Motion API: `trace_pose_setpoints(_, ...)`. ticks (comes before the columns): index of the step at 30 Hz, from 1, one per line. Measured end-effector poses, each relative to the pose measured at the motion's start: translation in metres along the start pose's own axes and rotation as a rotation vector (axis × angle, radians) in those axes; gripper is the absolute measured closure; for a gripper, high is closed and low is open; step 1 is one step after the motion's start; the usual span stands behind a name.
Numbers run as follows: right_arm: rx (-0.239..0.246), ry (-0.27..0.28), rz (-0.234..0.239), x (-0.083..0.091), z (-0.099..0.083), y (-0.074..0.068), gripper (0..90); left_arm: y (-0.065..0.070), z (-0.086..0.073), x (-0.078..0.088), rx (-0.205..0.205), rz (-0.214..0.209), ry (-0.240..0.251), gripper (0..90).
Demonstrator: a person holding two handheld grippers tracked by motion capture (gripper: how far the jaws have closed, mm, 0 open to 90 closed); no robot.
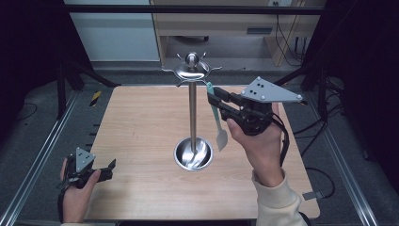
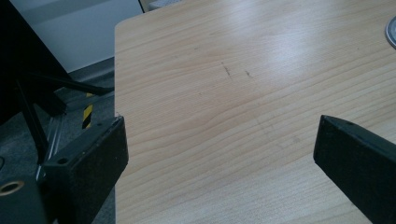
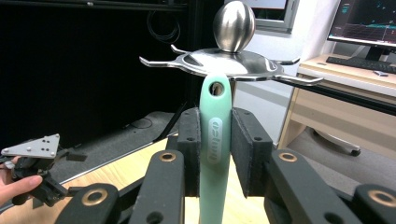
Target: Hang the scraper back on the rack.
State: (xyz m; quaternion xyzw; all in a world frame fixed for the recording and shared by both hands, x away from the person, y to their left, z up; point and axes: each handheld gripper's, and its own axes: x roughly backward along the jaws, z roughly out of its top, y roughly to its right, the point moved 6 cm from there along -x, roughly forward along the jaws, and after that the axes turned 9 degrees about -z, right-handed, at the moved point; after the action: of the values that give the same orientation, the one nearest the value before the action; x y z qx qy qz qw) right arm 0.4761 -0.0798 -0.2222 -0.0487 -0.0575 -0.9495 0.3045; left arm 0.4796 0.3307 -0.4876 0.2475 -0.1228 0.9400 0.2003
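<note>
A steel utensil stand [image 1: 193,113] rises from a round base [image 1: 193,155] at the table's middle; its hooked top [image 1: 192,70] carries a ball knob [image 3: 234,24]. My right gripper [image 1: 212,100] is shut on the mint-green handle of a spatula [image 1: 215,109], whose pale blade [image 1: 221,140] hangs down beside the pole. In the right gripper view the spatula handle [image 3: 215,140], with its hang hole [image 3: 216,88], stands upright just below a hook of the stand top [image 3: 224,63]. My left gripper [image 1: 111,165] rests open at the table's near left corner, jaws wide apart over bare wood [image 2: 224,116].
The wooden table [image 1: 141,122] has its left edge right beside my left gripper. Black frame rails [image 1: 42,155] run along both sides. A desk with a keyboard [image 3: 359,63] and a monitor [image 3: 369,21] stands behind the stand.
</note>
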Motion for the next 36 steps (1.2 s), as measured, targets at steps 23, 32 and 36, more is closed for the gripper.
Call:
trace_pose_setpoints(23,-0.017,0.009,-0.019,-0.014,-0.004,-0.003,74.2,0.001,0.0,0.0,0.005,-0.002,0.002,2.8)
trace_pose_setpoints(32,-0.027,0.021,-0.025,-0.018,-0.005,-0.003,74.2,0.002,0.0,0.0,0.005,-0.005,-0.001,2.8)
trace_pose_setpoints(36,-0.03,0.028,-0.026,-0.018,-0.006,-0.003,74.2,0.002,0.0,-0.001,0.003,-0.007,-0.002,2.8)
